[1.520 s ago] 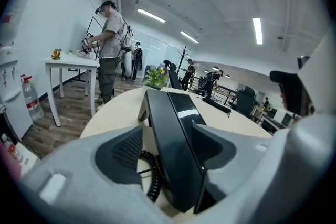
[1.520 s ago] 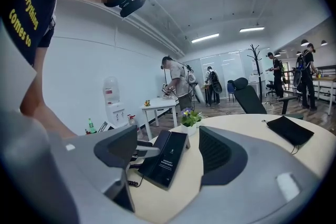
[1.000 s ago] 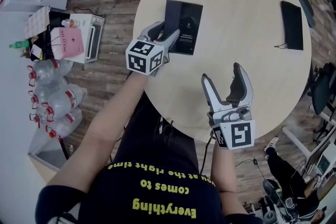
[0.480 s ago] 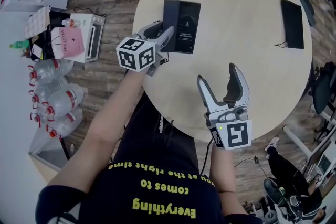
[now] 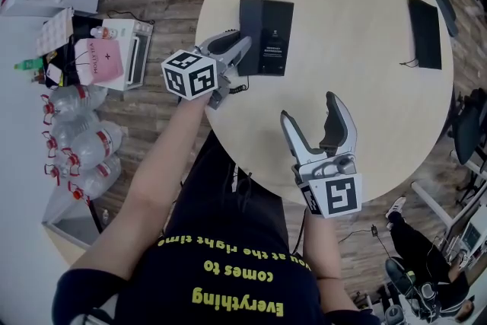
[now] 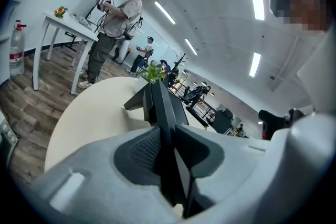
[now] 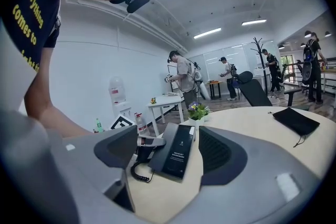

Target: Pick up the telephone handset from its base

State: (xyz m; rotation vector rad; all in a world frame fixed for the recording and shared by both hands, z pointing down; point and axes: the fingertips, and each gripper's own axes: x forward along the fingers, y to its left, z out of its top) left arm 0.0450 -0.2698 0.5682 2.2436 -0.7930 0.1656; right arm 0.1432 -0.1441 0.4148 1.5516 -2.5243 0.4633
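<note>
While its jaws are closing, the left gripper [image 5: 237, 49] has its pads against the black telephone handset [image 6: 160, 107], which lies along the left side of the flat black telephone base [image 5: 268, 34] near the round pale tabletop's [image 5: 358, 49] left edge. The right gripper [image 5: 309, 107] hovers over the near edge, its jaws wide apart and empty.

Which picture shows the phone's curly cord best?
The right gripper view: the cord coils in plain sight beside the phone. In the head view it is a tiny squiggle; the left gripper view shows none of it.
</note>
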